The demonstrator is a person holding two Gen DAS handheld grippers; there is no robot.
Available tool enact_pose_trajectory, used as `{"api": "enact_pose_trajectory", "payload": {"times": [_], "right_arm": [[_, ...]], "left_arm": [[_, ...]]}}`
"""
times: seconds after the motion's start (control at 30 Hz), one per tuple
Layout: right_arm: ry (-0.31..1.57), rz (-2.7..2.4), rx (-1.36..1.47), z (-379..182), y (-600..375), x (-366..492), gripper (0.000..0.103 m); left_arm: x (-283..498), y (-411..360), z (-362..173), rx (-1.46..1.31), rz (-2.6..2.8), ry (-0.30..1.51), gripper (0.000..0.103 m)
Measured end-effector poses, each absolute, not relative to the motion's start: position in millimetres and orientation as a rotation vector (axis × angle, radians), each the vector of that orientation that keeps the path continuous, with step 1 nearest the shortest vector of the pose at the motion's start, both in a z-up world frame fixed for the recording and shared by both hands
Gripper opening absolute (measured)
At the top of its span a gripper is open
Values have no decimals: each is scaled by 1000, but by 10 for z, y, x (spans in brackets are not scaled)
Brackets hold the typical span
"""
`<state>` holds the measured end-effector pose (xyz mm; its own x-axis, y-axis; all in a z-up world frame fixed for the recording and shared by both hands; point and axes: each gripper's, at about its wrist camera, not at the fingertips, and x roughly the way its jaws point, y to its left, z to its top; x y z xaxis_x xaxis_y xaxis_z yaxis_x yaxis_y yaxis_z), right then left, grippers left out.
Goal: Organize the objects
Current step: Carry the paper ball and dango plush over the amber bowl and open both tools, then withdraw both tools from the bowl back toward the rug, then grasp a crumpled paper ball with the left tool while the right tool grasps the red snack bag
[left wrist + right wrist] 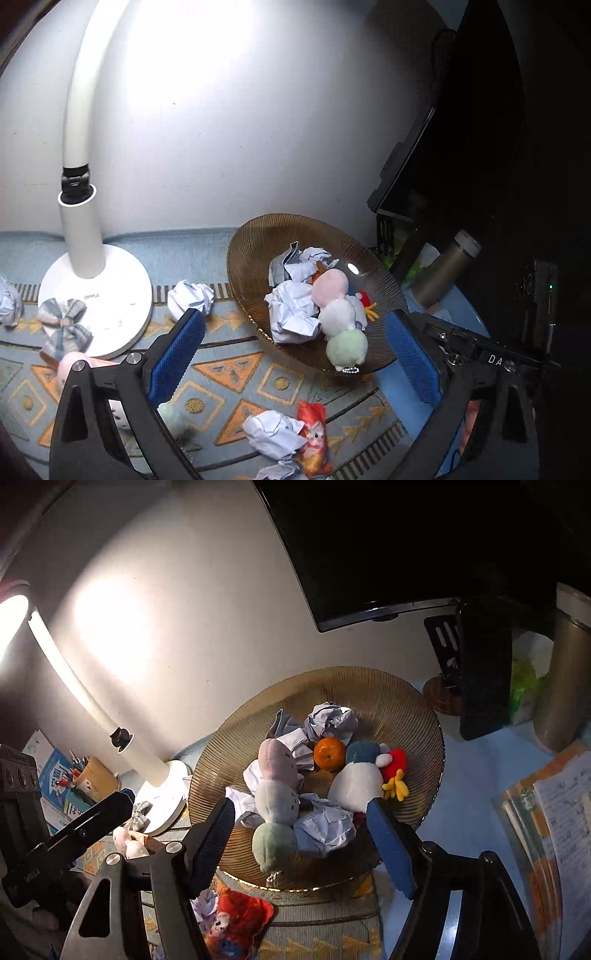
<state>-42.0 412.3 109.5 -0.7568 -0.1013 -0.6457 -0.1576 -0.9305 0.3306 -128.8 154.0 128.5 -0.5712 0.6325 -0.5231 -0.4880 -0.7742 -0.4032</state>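
Note:
A ribbed amber glass plate [258,240] [413,709] holds crumpled paper balls [293,314] [330,720], a pink-white-green dango plush [341,314] [277,797], a white-and-blue bird plush [356,779] and an orange [328,757]. My left gripper [295,358] is open and empty, just in front of the plate. My right gripper [301,830] is open and empty, its blue pads [391,845] hovering over the plate's near rim. Loose paper balls [190,299] [273,432] and a red snack packet [314,435] [236,919] lie on the patterned mat.
A white desk lamp [96,291] [162,794] stands left with a plaid bow [64,325] on its base. A dark monitor [406,546], a metal flask [447,273] [565,686] and a phone stand [480,679] are right. Papers [554,812] lie at far right; a pencil cup [96,775] at left.

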Motion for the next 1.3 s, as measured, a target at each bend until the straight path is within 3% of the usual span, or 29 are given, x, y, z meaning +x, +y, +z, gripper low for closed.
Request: {"api": "enact_pose_trajectory", "payload": {"times": [0.2, 0.4, 0.63, 0.9, 1.3], "right_arm": [[372, 2947, -1112, 1179, 3670, -12, 73], [479, 2959, -1255, 740, 3347, 274, 73], [407, 2915, -1223, 262, 3193, 361, 73], [290, 2913, -1143, 199, 3083, 415, 73], [240, 2917, -1149, 177, 3030, 403, 73]], "left_arm": [[-593, 862, 1429, -808, 2450, -324, 98], [-65, 380, 1018, -857, 2602, -299, 98], [-124, 175, 417, -991, 2700, -293, 98], [-171, 83, 363, -1008, 2652, -375, 98], [-126, 245, 379, -994, 2652, -247, 98]]}}
